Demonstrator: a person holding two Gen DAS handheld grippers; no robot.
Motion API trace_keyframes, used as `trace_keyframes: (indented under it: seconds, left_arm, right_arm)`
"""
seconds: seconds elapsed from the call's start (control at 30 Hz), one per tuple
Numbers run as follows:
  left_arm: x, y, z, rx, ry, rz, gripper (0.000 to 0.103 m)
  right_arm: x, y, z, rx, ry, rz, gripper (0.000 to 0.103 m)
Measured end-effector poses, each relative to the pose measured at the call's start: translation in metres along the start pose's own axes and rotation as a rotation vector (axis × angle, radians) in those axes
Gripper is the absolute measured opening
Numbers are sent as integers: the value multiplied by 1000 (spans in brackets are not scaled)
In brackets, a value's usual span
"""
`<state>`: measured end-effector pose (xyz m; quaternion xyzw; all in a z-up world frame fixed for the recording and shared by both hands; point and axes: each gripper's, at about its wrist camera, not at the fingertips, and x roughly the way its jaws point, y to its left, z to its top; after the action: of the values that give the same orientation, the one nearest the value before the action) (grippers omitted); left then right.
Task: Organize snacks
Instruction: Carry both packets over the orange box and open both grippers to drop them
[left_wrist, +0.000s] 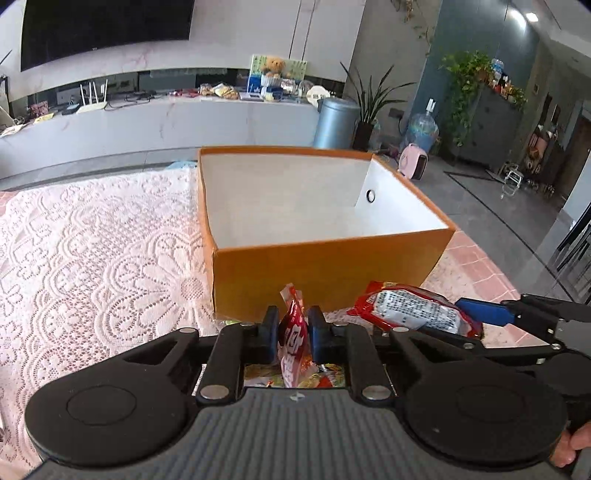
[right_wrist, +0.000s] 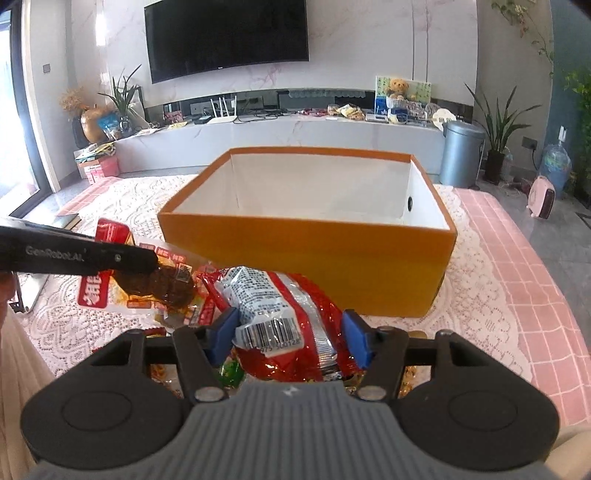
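We see a table covered by a pink checked cloth (right_wrist: 524, 280) with a white lace overlay (left_wrist: 96, 258) on top. On the lace stands an open orange box (right_wrist: 332, 258) with a white inside. Just in front of it lies a heap of snack packets (right_wrist: 147, 291), mostly red.
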<state>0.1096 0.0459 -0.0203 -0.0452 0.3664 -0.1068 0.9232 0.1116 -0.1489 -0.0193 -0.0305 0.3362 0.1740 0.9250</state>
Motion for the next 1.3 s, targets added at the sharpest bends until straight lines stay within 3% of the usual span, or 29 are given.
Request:
trace_keyframes:
  seconds: [0.33,0.37,0.47,0.9,1.1,1.3]
  left_arm:
    - [-31,-9,22,31,-73,-15,16]
    - [-33,-10,26,35,-85,-16,16]
    - [-39,-13,39,46,-127,-20,16]
    - [-20,-11,86,46,-218,-7,16]
    - [12,1,102,27,-200,27,16]
    - [46,16,107,11,-172,44,16]
  right_arm:
    - [-17,7,18,-20,-37,-5,56]
    - [-19,6,22,-18,-41,-2,50]
    - [-21,4,34,-7,-50,5,50]
    - [-12,-3,103,-10,-152,8,49]
    - [27,-4,128,-33,-98,-30,49]
    - [77,-4,134,-38,15,-46,49]
